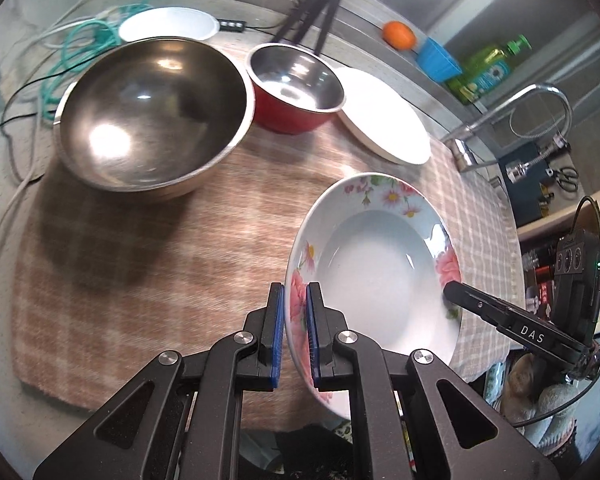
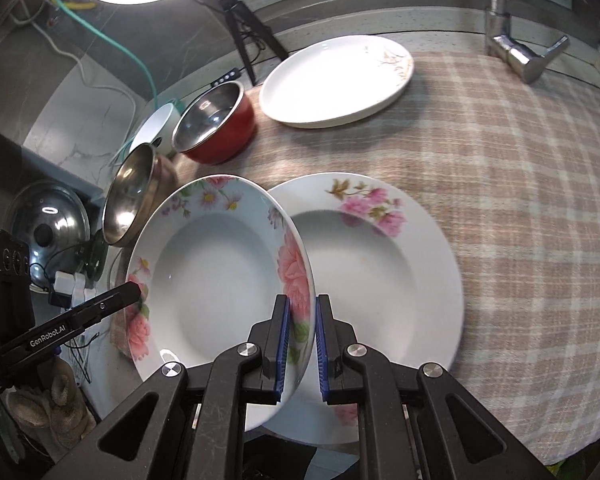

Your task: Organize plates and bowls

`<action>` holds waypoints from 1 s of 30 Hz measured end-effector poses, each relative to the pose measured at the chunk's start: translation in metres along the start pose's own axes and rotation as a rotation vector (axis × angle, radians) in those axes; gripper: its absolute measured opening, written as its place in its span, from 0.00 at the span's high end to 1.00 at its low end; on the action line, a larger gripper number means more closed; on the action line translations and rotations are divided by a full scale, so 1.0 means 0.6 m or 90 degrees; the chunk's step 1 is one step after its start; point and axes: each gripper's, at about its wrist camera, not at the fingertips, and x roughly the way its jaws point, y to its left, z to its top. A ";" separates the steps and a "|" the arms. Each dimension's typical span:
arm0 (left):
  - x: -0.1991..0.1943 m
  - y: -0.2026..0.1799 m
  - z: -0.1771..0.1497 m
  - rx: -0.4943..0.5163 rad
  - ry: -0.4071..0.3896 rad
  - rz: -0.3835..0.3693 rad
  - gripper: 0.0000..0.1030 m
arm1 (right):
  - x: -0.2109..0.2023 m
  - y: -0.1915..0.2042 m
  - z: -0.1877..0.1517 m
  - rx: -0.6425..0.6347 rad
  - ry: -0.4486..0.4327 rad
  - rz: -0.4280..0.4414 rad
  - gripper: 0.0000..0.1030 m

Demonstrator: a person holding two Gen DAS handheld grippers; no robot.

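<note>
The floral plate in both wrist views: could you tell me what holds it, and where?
Both claws hold the floral plate by its rim: left claw on one edge, right claw on the opposite edge.

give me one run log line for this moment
left gripper: shut on floral plate rim | right gripper: shut on opposite rim | plate: lifted, tilted | below: second floral plate on checked cloth

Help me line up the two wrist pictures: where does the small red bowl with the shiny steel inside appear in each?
Left wrist: small red bowl with the steel inside, upper middle, right of the large steel bowl.
Right wrist: same bowl, upper left, left of the plain white plate.
Shared landmark: the black tripod behind it.
</note>
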 end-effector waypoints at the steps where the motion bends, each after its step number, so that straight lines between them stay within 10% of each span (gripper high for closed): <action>1: 0.004 -0.005 0.001 0.005 0.002 -0.001 0.91 | -0.002 -0.006 0.000 0.005 -0.001 -0.002 0.89; 30: 0.076 -0.076 0.006 0.067 0.058 0.007 0.91 | 0.001 -0.100 -0.015 0.065 0.004 -0.038 0.88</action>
